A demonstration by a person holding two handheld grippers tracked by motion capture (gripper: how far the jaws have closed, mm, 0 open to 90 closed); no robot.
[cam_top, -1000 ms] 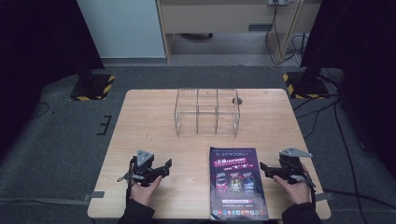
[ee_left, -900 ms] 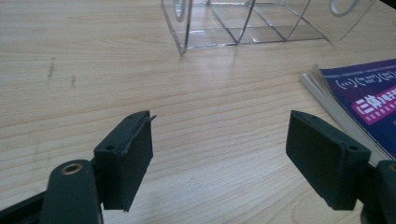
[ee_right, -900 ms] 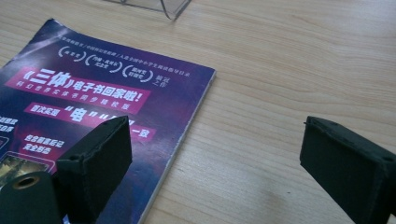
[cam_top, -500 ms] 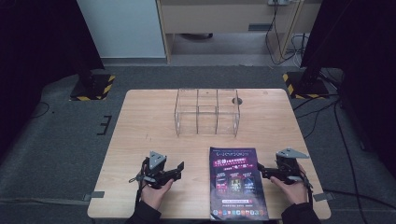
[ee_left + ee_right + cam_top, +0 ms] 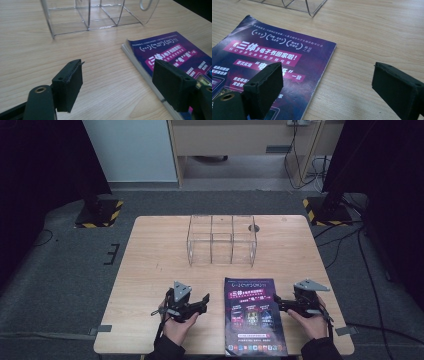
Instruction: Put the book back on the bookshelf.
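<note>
Lying flat on grainy wood (image 5: 150,265), a glossy rectangular magazine (image 5: 252,315).

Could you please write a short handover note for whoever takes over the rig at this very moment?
Left tool: open, holding nothing, just left of the magazine.
Right tool: open, holding nothing, at the magazine's right edge.
Magazine: lying flat, cover up, at the near edge of the table.
Clear three-compartment organiser: at mid-table, beyond the magazine, nothing in it.
Done: nothing gripped or lifted.
Left: probably grip the magazine and stand it in a compartment.
</note>
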